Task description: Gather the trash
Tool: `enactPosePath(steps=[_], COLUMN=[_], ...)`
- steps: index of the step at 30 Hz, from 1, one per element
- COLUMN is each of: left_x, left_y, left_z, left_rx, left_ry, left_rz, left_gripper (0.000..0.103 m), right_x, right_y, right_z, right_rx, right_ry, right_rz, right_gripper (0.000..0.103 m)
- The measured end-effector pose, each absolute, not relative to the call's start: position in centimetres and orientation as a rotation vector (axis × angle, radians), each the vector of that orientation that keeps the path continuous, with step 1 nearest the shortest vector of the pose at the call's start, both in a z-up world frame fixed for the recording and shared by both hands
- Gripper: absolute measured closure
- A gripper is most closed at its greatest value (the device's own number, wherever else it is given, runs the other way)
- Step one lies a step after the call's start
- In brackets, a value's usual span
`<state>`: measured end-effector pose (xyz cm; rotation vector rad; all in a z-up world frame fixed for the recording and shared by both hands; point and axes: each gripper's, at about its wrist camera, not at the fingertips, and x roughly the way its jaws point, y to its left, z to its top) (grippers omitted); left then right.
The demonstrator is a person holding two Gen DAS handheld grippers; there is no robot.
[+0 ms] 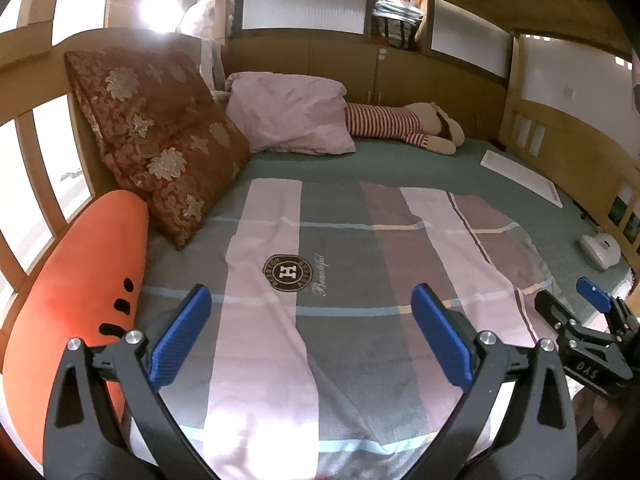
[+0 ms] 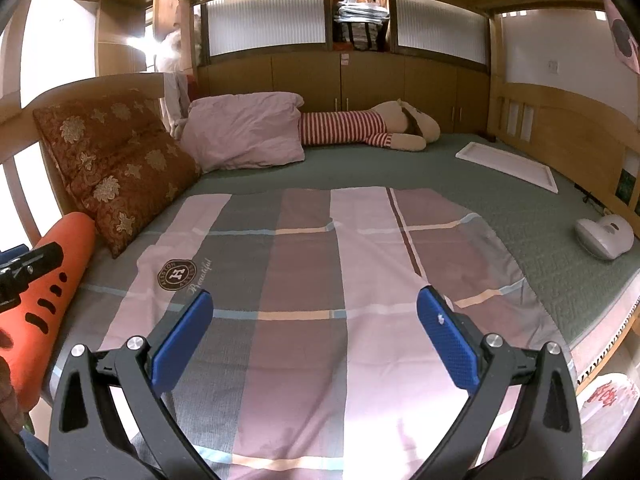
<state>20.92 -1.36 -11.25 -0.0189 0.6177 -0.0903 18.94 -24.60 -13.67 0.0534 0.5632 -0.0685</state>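
Broadly: bed [image 2: 520, 216] under checked sheet [image 2: 304, 280]; flat white sheet, possibly paper [image 2: 508, 164], far right; white bag [image 2: 608, 404] near right edge. Left gripper [image 1: 310, 336] and right gripper [image 2: 316, 340] spread wide, empty. No sure trash visible; progress undeterminable.

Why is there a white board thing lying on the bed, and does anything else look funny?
The flat white panel lies loose on the green mattress cover near the bed's far side, and a white handheld appliance sits there too. Neither is bedding, so they look out of place. The striped plush toy lies half under the pink pillow.
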Motion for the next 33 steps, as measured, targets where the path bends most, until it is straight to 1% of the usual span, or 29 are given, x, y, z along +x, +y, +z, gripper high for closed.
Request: enactPosePath(steps=[6,11,25,33], left_x=[20.9,21.6,21.6,21.3], left_y=[-1.3,-0.7,-0.3,-0.2], left_z=[-11.1,-11.5,-11.4,-11.0], left_rx=[-0.01,-0.057,-0.053,-0.079], left_ry=[0.604,0.642,0.64,0.597], left_rz=[-0.067,-0.078,-0.078,-0.101], left_gripper=[0.003,0.003,0.003,0.003], right_x=[18.9,18.9,19.0,19.0], right_y=[-24.7,-24.7,-24.8,-24.8], right_z=[-13.7,-13.7,-13.7,-13.7], right_rx=[0.056,0.055,0.055,0.056], right_ry=[0.564,0.564,0.566,0.563], right_rz=[-0.069,-0.067,-0.066,-0.067], right_gripper=[0.003,0.003,0.003,0.003])
